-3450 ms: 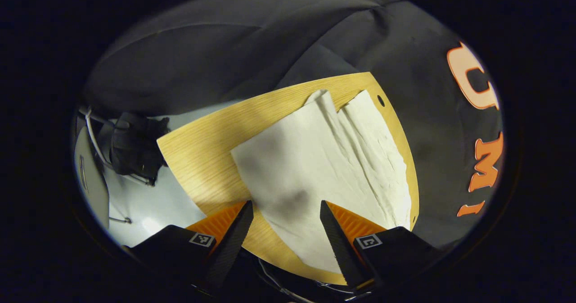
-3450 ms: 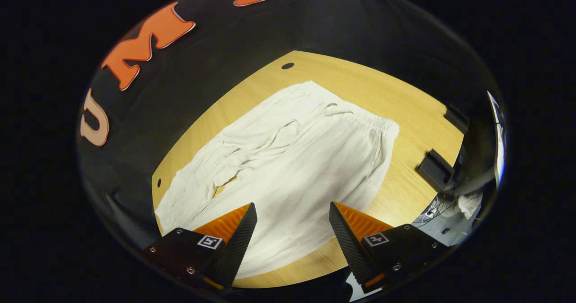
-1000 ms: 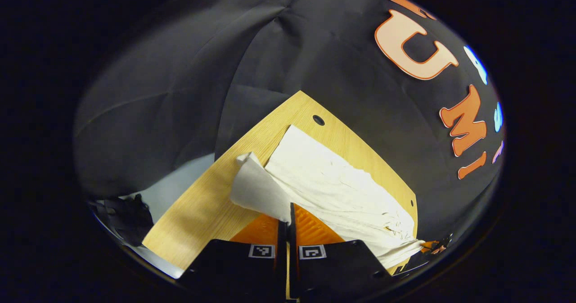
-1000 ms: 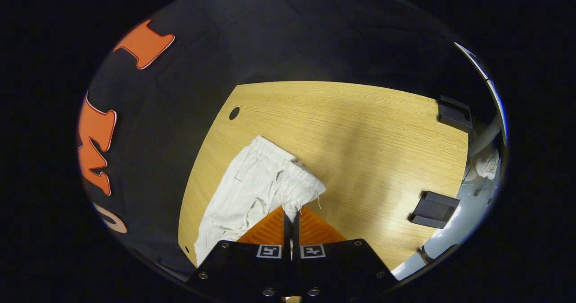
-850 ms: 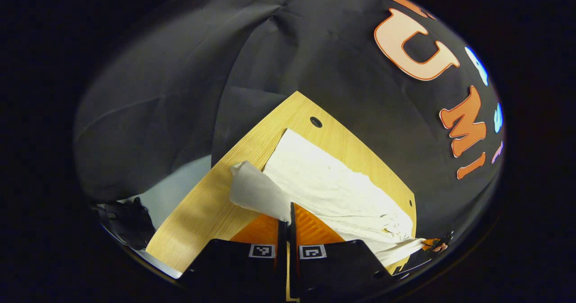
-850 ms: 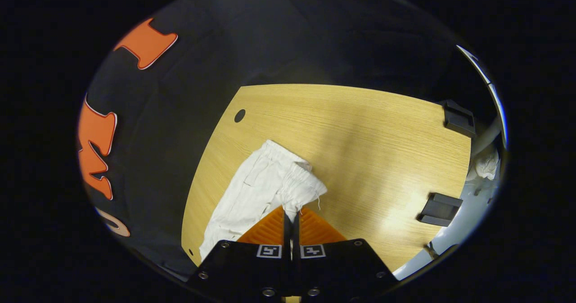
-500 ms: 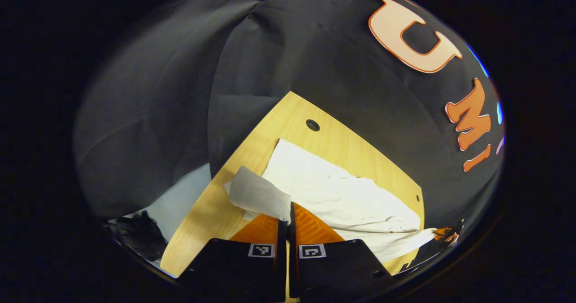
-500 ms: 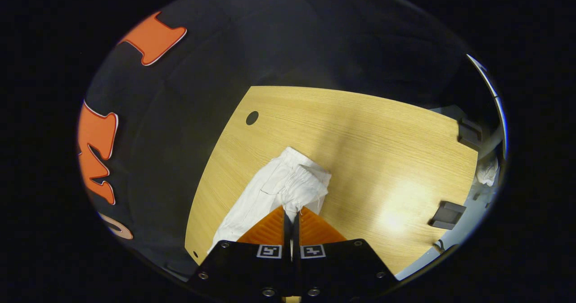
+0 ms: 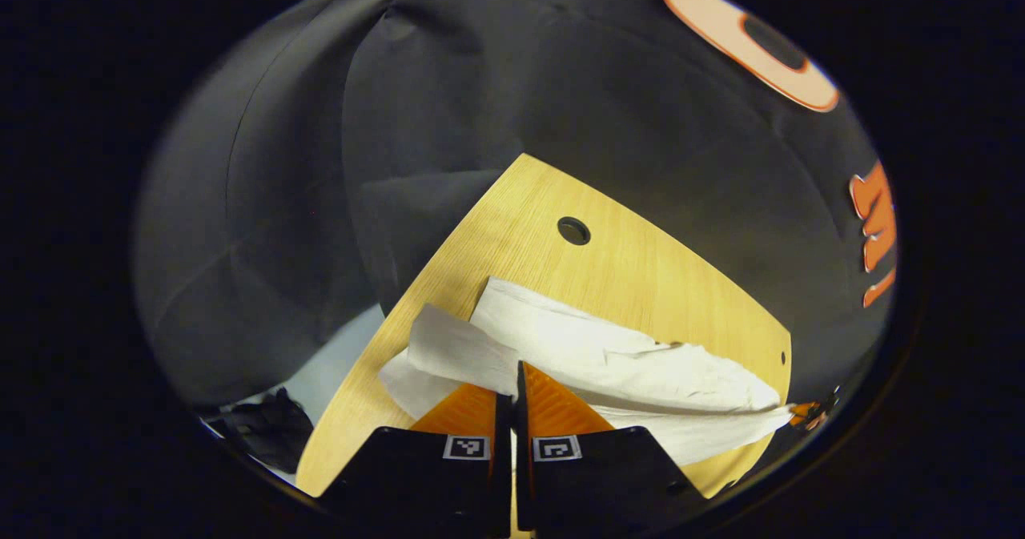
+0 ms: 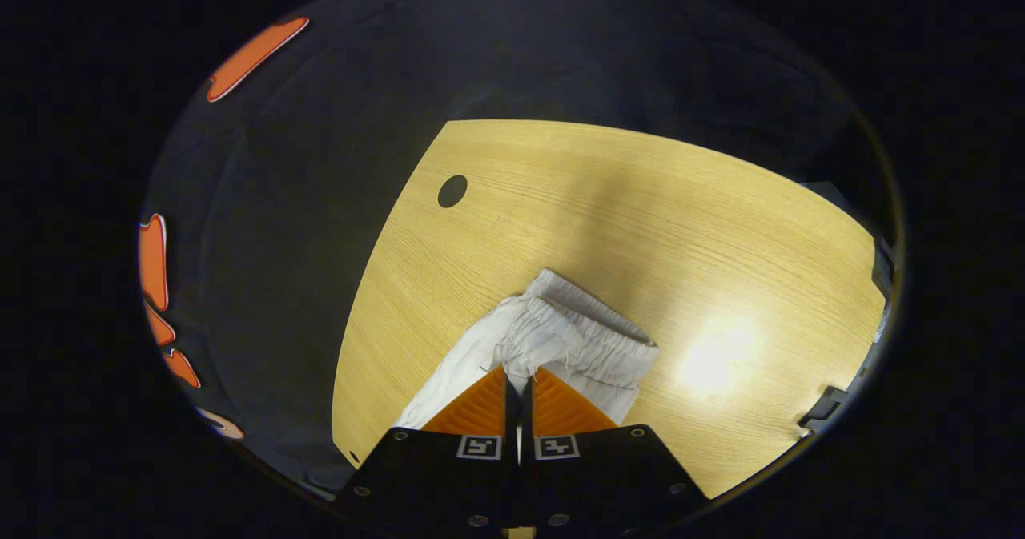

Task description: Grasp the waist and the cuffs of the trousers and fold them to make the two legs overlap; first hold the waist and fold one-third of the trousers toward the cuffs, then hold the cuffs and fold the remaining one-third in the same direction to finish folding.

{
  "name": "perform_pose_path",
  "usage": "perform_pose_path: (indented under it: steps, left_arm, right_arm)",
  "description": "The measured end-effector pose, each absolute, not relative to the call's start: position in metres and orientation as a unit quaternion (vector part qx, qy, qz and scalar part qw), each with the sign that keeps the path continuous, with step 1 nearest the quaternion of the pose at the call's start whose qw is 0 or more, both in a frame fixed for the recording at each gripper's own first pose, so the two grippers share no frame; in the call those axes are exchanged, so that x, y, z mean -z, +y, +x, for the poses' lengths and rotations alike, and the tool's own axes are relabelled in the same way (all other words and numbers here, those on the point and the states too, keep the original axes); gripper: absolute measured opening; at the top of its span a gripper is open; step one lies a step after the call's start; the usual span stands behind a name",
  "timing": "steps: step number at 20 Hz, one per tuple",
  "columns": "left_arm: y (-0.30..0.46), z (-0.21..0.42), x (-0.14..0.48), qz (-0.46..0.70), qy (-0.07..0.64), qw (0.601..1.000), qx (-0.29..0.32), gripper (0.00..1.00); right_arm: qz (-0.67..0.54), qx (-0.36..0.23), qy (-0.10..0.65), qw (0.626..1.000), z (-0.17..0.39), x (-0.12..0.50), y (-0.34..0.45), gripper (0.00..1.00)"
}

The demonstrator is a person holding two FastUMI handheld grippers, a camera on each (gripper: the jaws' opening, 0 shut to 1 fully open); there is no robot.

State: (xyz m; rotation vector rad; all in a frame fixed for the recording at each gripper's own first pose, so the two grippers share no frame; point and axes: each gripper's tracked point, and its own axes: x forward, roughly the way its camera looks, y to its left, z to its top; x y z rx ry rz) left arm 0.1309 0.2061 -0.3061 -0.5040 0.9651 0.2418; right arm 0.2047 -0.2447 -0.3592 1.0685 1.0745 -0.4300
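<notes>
Since half a second ago both claws have carried the white trousers (image 9: 608,363) farther over the wooden table (image 9: 512,243), so that the lifted cuff end now curls back over the leg lying flat, and the gathered waist (image 10: 576,339) sits nearer the middle of the board than it did. Now the left claw (image 9: 513,387) has its two fingers pressed together on a cuff corner, the cloth rising straight out of the fingertips and folding away ahead and to the left. Ahead of that claw the trousers run off to the right in a long, rumpled band, their far end held up off the table near its right edge by a small, blurred shape too small to make out. Beyond the cloth lies a strip of bare wood with a round hole (image 9: 573,231), then the table's far edge against the black cloth wall (image 9: 480,82); to the left the table edge is close, with pale floor (image 9: 336,355) below it. The right claw (image 10: 519,391) is likewise closed tight on the elastic waist, which bunches just ahead of its fingertips. In the right gripper view a broad stretch of open wood spreads ahead and to the right of the claw, with a bright glare spot and another round hole (image 10: 452,191) far ahead on the left.
</notes>
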Motion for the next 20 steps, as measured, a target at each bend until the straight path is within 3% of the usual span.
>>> perform_pose_path:
  steps: [5, 8, 9, 10, 13, 14, 16, 18, 19, 20]
  left_arm:
    - [0.21, 0.136, 0.329, -0.251, 0.49, 0.822, -0.146, 0.09]
    - [0.199, 0.156, 0.325, -0.25, 0.471, 0.837, -0.125, 0.24]
    - [0.199, 0.161, 0.322, -0.253, 0.459, 0.842, -0.124, 0.36]
    - [0.2, 0.166, 0.318, -0.258, 0.454, 0.843, -0.128, 0.48]
    - [0.214, 0.169, 0.323, -0.285, 0.441, 0.832, -0.179, 0.54]
    - [0.217, 0.171, 0.322, -0.3, 0.432, 0.83, -0.188, 0.53]
    - [0.226, 0.169, 0.312, -0.321, 0.409, 0.832, -0.195, 0.82]
    - [0.232, 0.161, 0.307, -0.319, 0.412, 0.831, -0.197, 0.89]
    - [0.23, 0.158, 0.303, -0.314, 0.415, 0.832, -0.193, 0.85]
    - [0.227, 0.157, 0.299, -0.311, 0.414, 0.835, -0.186, 0.87]
  right_arm:
    - [0.496, 0.179, 0.512, 0.678, 0.232, 0.391, -0.231, 0.02]
    - [0.533, 0.142, 0.505, 0.664, 0.248, 0.382, -0.218, 0.07]
    - [0.557, 0.13, 0.491, 0.657, 0.26, 0.375, -0.214, 0.18]
    - [0.58, 0.129, 0.476, 0.648, 0.272, 0.371, -0.214, 0.2]
    - [0.626, 0.164, 0.438, 0.624, 0.289, 0.373, -0.233, 0.22]
    - [0.624, 0.169, 0.432, 0.629, 0.292, 0.374, -0.236, 0.22]
    - [0.623, 0.167, 0.42, 0.638, 0.294, 0.372, -0.242, 0.22]
    - [0.603, 0.167, 0.423, 0.655, 0.287, 0.37, -0.25, 0.22]
    - [0.583, 0.165, 0.43, 0.67, 0.282, 0.37, -0.254, 0.22]
    - [0.557, 0.164, 0.439, 0.685, 0.274, 0.372, -0.257, 0.22]
